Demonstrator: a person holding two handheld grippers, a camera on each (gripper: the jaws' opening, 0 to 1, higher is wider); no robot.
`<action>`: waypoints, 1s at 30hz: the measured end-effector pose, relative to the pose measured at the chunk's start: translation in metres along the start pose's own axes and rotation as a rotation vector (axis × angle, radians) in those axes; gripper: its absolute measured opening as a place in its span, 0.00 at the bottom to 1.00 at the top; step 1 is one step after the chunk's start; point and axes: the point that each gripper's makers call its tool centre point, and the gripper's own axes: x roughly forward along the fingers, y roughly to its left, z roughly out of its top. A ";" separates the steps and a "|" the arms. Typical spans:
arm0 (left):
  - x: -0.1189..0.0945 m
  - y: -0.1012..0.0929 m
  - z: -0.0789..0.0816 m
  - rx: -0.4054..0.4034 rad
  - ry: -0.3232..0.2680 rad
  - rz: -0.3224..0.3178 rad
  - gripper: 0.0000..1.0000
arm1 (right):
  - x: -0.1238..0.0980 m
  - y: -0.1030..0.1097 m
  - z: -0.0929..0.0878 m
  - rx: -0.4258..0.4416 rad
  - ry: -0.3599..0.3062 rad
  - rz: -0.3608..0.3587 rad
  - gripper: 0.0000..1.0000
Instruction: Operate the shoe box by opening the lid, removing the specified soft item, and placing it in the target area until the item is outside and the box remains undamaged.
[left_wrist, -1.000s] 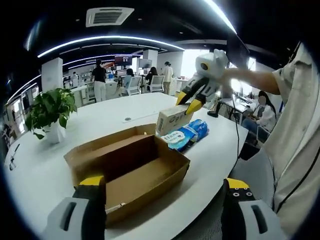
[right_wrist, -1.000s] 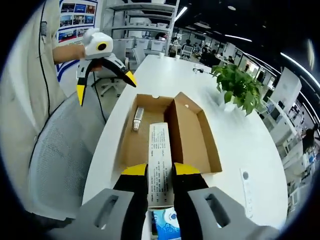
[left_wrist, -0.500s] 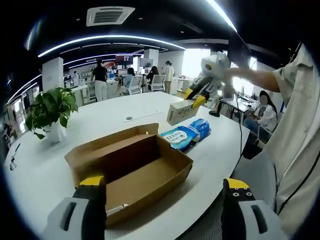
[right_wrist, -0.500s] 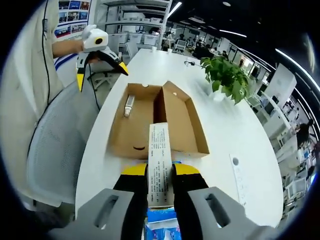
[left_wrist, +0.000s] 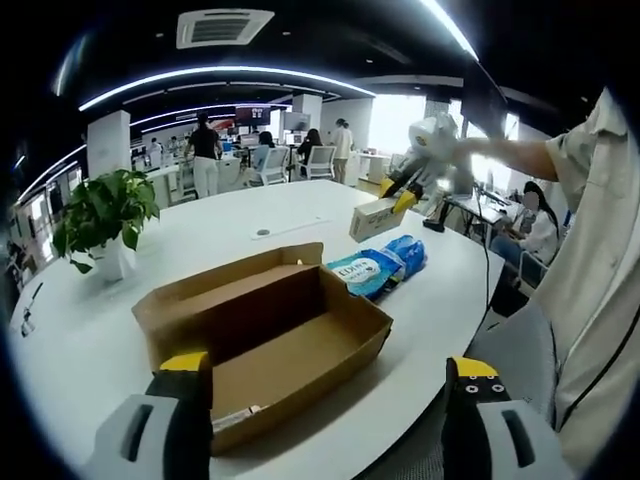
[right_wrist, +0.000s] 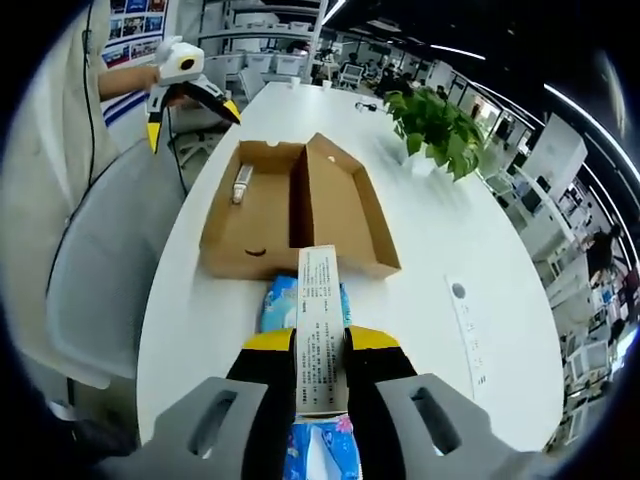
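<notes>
The brown shoe box (left_wrist: 268, 330) lies open on the white table (left_wrist: 90, 350), lid folded back beside its tray (right_wrist: 300, 205). A small tube (right_wrist: 241, 182) rests in the tray's near end (left_wrist: 232, 418). My right gripper (right_wrist: 320, 345) is shut on a slim white carton (right_wrist: 318, 320), held in the air over the blue soft packs (right_wrist: 290, 302). In the left gripper view that carton (left_wrist: 376, 219) hangs above the packs (left_wrist: 380, 267), right of the box. My left gripper (left_wrist: 328, 372) is open and empty, off the table's edge by the box (right_wrist: 190, 120).
A potted plant (left_wrist: 100, 215) stands on the table beyond the box (right_wrist: 435, 125). A grey mesh chair (right_wrist: 95, 290) sits along the table edge. A flat white strip (right_wrist: 466, 335) lies on the table. The person's shirt (left_wrist: 590, 300) is close on the right. People stand at desks far back.
My right gripper has carried the white carton away from the box, so it now hangs past the box's end above the blue packs. The left gripper has stayed open and still.
</notes>
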 end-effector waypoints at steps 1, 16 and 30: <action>0.000 0.001 0.000 0.000 0.001 0.001 0.98 | 0.000 -0.003 -0.005 0.004 0.006 -0.002 0.16; 0.004 0.009 0.000 -0.015 0.014 0.027 0.98 | 0.002 -0.030 -0.053 0.036 0.068 -0.023 0.16; 0.009 0.018 -0.005 -0.034 0.040 0.044 0.97 | 0.014 -0.050 -0.091 0.048 0.119 -0.011 0.16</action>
